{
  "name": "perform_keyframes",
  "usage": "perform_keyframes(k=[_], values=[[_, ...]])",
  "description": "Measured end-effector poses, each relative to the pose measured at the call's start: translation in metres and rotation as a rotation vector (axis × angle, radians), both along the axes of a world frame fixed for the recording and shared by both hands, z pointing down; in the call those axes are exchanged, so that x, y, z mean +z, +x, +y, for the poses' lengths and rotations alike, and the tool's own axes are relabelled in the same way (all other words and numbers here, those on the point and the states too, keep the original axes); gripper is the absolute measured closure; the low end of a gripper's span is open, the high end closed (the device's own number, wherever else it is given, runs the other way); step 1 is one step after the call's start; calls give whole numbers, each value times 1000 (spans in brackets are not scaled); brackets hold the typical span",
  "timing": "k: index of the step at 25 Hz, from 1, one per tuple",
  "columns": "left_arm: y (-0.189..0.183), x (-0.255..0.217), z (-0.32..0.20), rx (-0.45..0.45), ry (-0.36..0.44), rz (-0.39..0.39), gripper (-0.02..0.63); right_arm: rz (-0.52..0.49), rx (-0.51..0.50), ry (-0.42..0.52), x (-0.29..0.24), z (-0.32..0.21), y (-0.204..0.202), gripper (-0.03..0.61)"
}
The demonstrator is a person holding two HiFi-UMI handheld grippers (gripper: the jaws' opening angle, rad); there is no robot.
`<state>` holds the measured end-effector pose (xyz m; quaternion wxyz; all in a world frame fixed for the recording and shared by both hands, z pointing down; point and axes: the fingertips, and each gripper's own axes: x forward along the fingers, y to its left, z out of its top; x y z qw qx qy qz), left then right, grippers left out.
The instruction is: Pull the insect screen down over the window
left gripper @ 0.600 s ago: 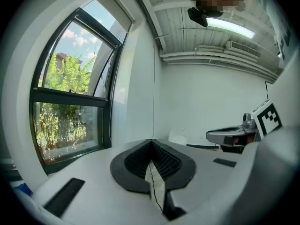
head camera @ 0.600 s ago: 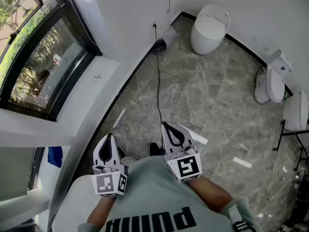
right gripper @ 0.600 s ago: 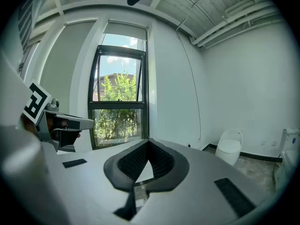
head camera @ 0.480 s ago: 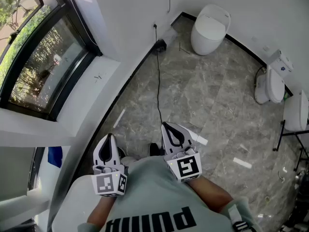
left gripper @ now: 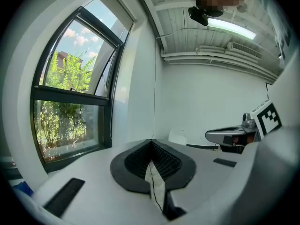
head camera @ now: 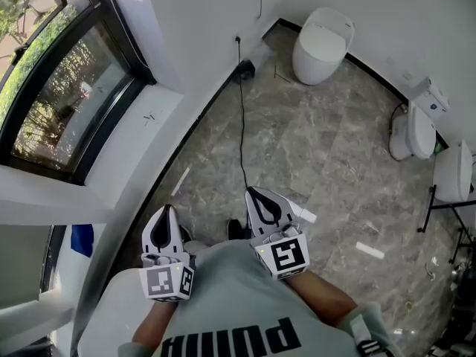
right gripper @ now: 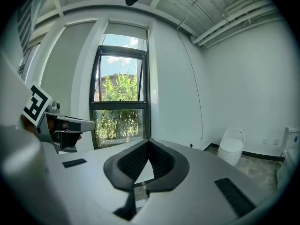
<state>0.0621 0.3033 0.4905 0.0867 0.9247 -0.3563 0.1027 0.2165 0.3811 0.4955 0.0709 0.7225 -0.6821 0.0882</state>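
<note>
The black-framed window is at the upper left of the head view, with green bushes behind the glass. The left gripper view shows this window to its left, and the right gripper view has the window straight ahead. A pale panel lies across the top of the opening, and the panes below it are uncovered. My left gripper and right gripper are held close to the person's body, well short of the window. Both are shut and hold nothing.
A white sill ledge runs below the window. A black cable crosses the grey marble floor to the wall. One white toilet stands at the far wall and another toilet at the right. White scraps lie on the floor.
The head view has shifted very slightly. Both grippers stay shut by the body in the same place.
</note>
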Motion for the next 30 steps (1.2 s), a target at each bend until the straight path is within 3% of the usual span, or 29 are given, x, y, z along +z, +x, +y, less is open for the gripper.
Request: perform_keyframes(k=[15,21,30], values=[[4,-2,-2,-24,4,-16,600,-18,-20,3,1,-4,9,575],[-18,0,-10,-86,-6,-58,601,-47,-75,-11,9,-25,-5,575],[-27,26,-70,-118,-75,-43,601,-41,-81,-58,22,-85,-10,575]])
